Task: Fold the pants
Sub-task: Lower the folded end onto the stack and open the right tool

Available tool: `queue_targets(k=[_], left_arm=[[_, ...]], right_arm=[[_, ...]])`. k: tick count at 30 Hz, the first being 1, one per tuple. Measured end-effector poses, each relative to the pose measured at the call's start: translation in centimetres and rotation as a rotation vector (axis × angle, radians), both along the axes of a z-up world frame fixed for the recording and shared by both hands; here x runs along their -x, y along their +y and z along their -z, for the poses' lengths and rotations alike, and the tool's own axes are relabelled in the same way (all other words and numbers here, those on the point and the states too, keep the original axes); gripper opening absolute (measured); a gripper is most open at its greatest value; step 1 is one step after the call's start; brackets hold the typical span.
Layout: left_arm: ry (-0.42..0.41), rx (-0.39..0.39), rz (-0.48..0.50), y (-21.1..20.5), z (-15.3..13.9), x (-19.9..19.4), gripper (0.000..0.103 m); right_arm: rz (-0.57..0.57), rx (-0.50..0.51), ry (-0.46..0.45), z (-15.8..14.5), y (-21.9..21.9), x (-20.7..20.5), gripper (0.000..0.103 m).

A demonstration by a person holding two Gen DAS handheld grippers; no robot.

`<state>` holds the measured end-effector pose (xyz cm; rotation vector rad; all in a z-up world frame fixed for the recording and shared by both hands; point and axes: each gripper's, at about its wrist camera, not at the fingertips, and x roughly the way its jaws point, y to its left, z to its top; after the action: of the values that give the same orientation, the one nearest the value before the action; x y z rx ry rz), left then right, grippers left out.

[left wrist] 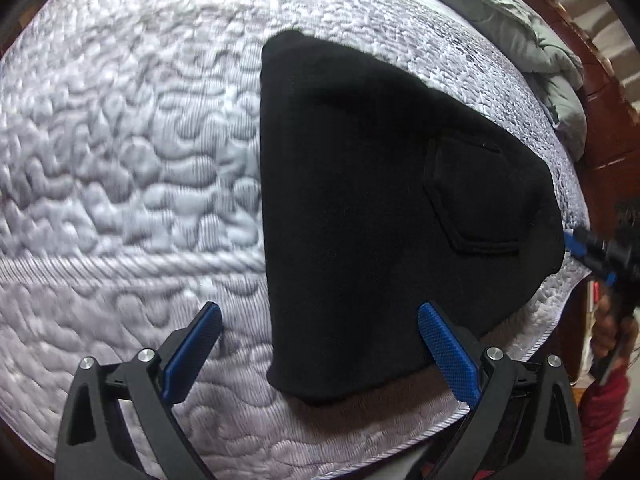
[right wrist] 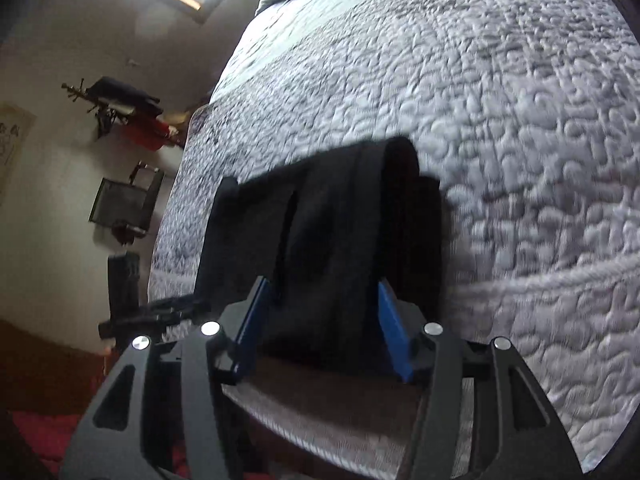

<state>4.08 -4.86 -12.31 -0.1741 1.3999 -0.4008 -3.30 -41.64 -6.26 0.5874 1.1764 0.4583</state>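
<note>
The black pants point(left wrist: 372, 208) lie folded in a compact stack on the white quilted bed point(left wrist: 120, 160), back pocket facing up, near the bed's corner. My left gripper point(left wrist: 320, 320) is open and empty, its jaws straddling the near left edge of the stack. In the left wrist view my right gripper point(left wrist: 588, 252) shows at the stack's right edge. In the right wrist view the right gripper point(right wrist: 324, 292) has its blue pads on either side of the end of the pants point(right wrist: 320, 232); the jaws look wide apart and nothing is pinched.
A grey-green blanket point(left wrist: 520, 28) is bunched at the head of the bed. The bed's edge point(left wrist: 400, 440) runs just below the pants, with dark wood furniture point(left wrist: 608, 132) to the right. A wall with shelves and hanging items point(right wrist: 124, 120) stands left of the bed.
</note>
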Motion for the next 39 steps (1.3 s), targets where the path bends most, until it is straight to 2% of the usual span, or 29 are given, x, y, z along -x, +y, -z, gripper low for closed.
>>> queue_targets(k=[4,8,13,14,16,20,23,26,28,30,32,35,39], left_arm=[[-0.002,-0.025,-0.015,-0.5,0.4,0.8,0.099],[-0.020,-0.055,0.000,-2.4,0.2,0.7,0.099],[-0.043,-0.090,0.028,-4.9,0.1,0.4,0.099],[-0.047,-0.094,0.030,-5.0,0.0,0.5,0.099],[-0.049,-0.100,0.035,-5.4,0.2,0.4,0.100],[-0.025,-0.089,0.030,-5.2,0.9,0.3,0.100],[-0.040,-0.099,0.043,-4.9,0.9,0.3,0.100],[-0.059,-0.107,0.056,-4.5,0.9,0.6,0.100],[-0.060,-0.105,0.056,-4.6,1.1,0.6,0.100],[-0.065,-0.106,0.057,-4.8,1.1,0.7,0.100],[-0.059,-0.112,0.045,-4.9,0.7,1.0,0.100],[-0.085,-0.122,0.024,-4.2,-0.5,1.3,0.099],[-0.162,-0.062,-0.003,-3.9,-3.1,1.9,0.099]], right_arm=[[-0.077,0.013,-0.034,-0.5,1.7,1.5,0.051],[-0.145,-0.005,-0.073,-1.6,3.1,1.3,0.050],[-0.183,0.025,-0.023,0.0,4.4,0.5,0.040],[-0.177,0.022,-0.020,0.2,4.2,0.5,0.033],[-0.154,0.021,-0.014,0.6,3.4,0.7,0.007],[-0.146,-0.032,-0.038,0.3,1.6,1.3,0.006],[-0.160,0.004,-0.028,0.2,1.2,1.7,0.005],[-0.168,0.094,0.037,2.2,0.9,1.5,0.002],[-0.154,0.074,0.076,3.6,0.3,1.5,0.002],[-0.142,0.056,0.067,3.8,0.1,1.7,0.002],[-0.143,0.073,0.049,3.0,0.3,2.1,0.004],[-0.140,0.161,0.017,0.7,0.4,2.7,0.010],[-0.159,0.262,-0.050,-3.1,2.0,3.5,0.010]])
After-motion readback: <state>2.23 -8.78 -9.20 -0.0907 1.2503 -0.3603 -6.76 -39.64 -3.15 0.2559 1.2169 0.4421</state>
